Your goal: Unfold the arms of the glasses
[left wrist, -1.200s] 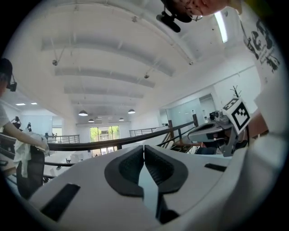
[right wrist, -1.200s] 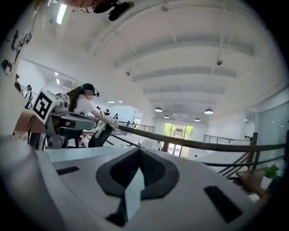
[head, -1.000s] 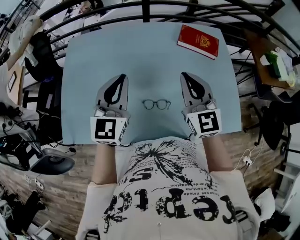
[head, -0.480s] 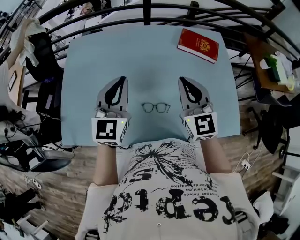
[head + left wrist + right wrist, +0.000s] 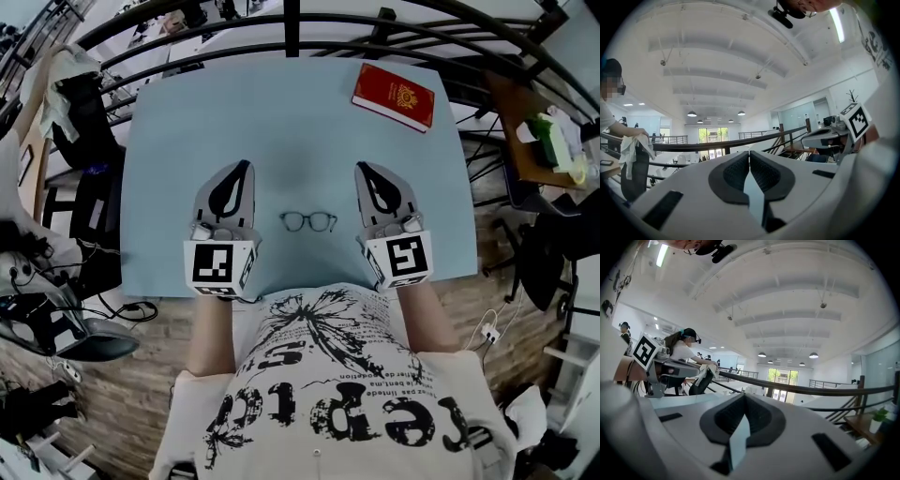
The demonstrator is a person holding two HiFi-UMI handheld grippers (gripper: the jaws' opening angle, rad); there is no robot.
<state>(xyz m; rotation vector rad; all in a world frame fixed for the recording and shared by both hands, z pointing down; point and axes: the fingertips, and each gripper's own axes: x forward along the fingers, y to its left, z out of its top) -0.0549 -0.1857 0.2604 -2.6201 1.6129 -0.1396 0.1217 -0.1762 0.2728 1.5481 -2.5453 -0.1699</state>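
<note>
Thin dark-framed glasses [image 5: 308, 221] lay on the pale blue table [image 5: 300, 112] between the left hand-held gripper [image 5: 244, 167] and right hand-held gripper [image 5: 362, 169], touching neither (jaws of both pressed together, empty). A red book [image 5: 394, 97] lay far right.

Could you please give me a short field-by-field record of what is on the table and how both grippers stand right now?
surface: light blue table
glasses: glasses lie between the grippers, touched by neither; arms look folded
left gripper: left gripper has its jaws together, empty, left of the glasses
right gripper: right gripper has its jaws together, empty, right of the glasses
other item: red booklet at the table's far right corner
</note>
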